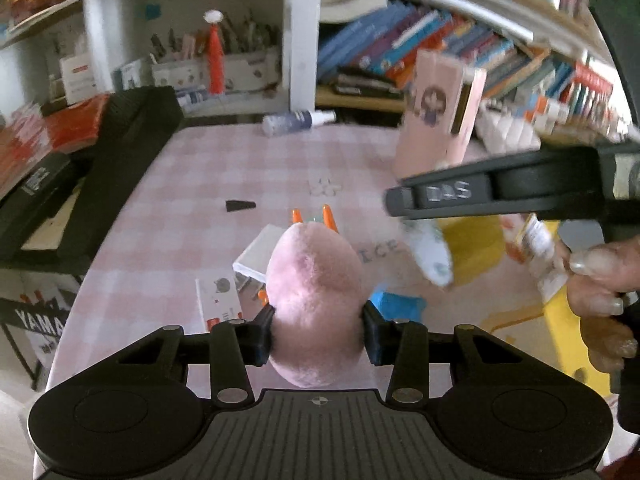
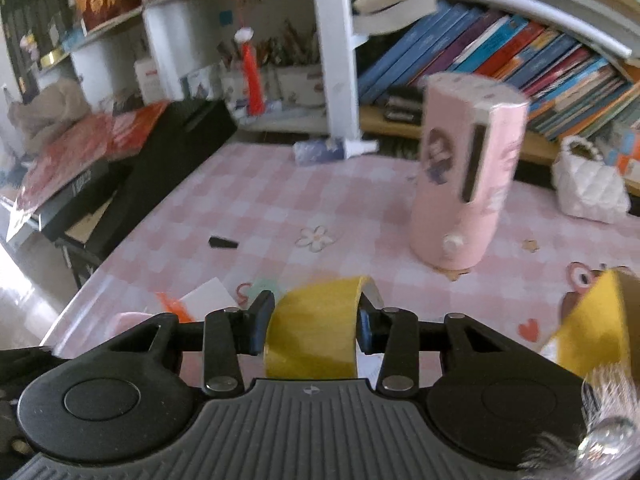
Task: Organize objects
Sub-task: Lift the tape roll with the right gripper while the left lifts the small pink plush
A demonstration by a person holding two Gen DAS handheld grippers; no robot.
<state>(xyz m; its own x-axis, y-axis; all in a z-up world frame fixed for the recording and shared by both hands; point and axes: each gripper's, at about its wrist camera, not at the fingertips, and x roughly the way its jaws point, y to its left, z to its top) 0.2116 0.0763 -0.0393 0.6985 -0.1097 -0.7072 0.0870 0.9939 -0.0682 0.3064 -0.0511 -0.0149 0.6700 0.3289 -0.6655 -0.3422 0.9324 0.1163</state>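
Observation:
My left gripper [image 1: 318, 330] is shut on a pink plush toy [image 1: 314, 304] with orange tips, held above the pink checked table [image 1: 224, 168]. My right gripper [image 2: 314, 330] is shut on a yellow tape roll [image 2: 314, 328], held low over the table [image 2: 260, 196]. The right gripper's body [image 1: 500, 196] crosses the right side of the left wrist view. A tall pink cylinder container [image 2: 466, 172] stands upright on the table ahead of it; it also shows in the left wrist view [image 1: 436, 120].
A spray bottle [image 2: 332, 149] lies at the table's far edge. A small black piece [image 2: 223, 242], white cards [image 1: 218, 298], a blue object [image 1: 396, 304] and a white quilted bag [image 2: 588, 184] are on the table. A black box [image 1: 120, 168] sits left. Bookshelves [image 2: 500, 52] stand behind.

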